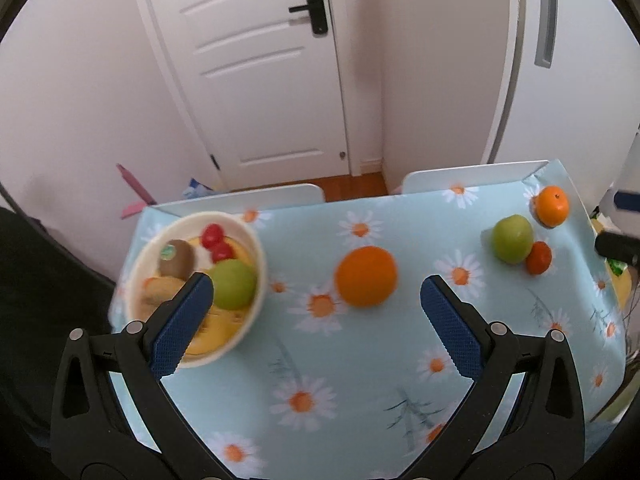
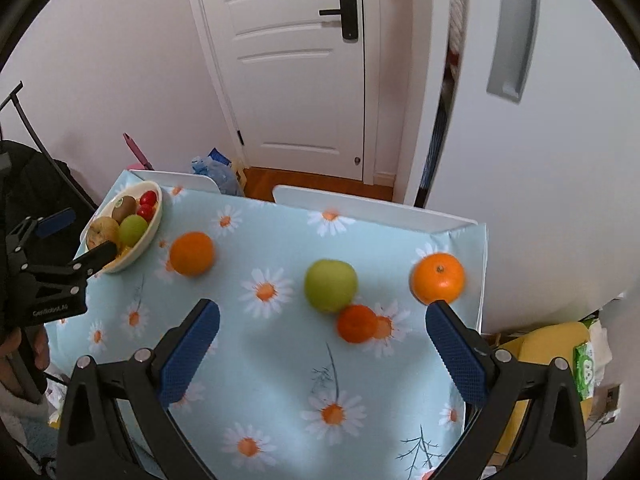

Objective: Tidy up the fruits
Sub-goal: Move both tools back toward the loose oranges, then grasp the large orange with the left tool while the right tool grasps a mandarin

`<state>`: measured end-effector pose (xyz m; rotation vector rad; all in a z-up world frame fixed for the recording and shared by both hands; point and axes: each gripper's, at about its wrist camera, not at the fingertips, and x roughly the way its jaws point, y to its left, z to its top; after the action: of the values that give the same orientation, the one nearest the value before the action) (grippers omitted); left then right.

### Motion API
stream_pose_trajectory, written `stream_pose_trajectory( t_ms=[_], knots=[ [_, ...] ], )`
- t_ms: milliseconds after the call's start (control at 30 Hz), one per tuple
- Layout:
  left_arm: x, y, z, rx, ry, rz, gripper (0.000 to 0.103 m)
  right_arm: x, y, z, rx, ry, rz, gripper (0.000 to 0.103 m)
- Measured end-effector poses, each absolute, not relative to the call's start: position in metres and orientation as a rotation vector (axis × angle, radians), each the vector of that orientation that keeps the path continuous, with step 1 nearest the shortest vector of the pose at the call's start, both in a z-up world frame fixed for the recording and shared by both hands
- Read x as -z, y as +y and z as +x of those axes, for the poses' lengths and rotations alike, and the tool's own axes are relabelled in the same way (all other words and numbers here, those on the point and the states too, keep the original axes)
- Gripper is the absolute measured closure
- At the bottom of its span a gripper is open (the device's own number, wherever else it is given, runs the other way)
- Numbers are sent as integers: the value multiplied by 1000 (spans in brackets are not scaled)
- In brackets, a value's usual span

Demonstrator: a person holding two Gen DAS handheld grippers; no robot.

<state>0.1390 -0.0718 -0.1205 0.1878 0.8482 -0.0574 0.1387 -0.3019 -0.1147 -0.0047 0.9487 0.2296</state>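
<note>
White walls and a panelled door (image 1: 256, 64) fill the upper half of both views, above a table under a pale blue daisy cloth (image 1: 360, 360).

At the left of the left wrist view sits a cream bowl (image 1: 256, 248), round, with its rim blurred. It holds a kiwi (image 1: 176, 258) whose long axis runs roughly up and down the frame with a sticker at its upper left end, two red fruits (image 1: 216, 242), a green apple (image 1: 234, 282) and some yellow and brown fruit too blurred to name.

A large orange (image 1: 366, 276) lies on the cloth at centre, apart from the bowl. At the right, a second apple (image 1: 512, 238) touches a small tangerine (image 1: 539, 258). Another orange (image 1: 552, 205) sits near the cloth's upper right corner, stem end facing up toward the camera.

The left gripper (image 1: 316, 292) is spread wide and empty, its left pad over the bowl. The right gripper (image 2: 322, 316) is likewise wide and empty, above the apple and tangerine.
</note>
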Motion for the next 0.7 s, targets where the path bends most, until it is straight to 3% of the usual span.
stream_pose_trajectory(
  t_ms=[700],
  knots=[
    [198, -86, 182, -65, 921, -72, 4, 208, -327, 153, -330, 1000, -43, 2]
  ],
)
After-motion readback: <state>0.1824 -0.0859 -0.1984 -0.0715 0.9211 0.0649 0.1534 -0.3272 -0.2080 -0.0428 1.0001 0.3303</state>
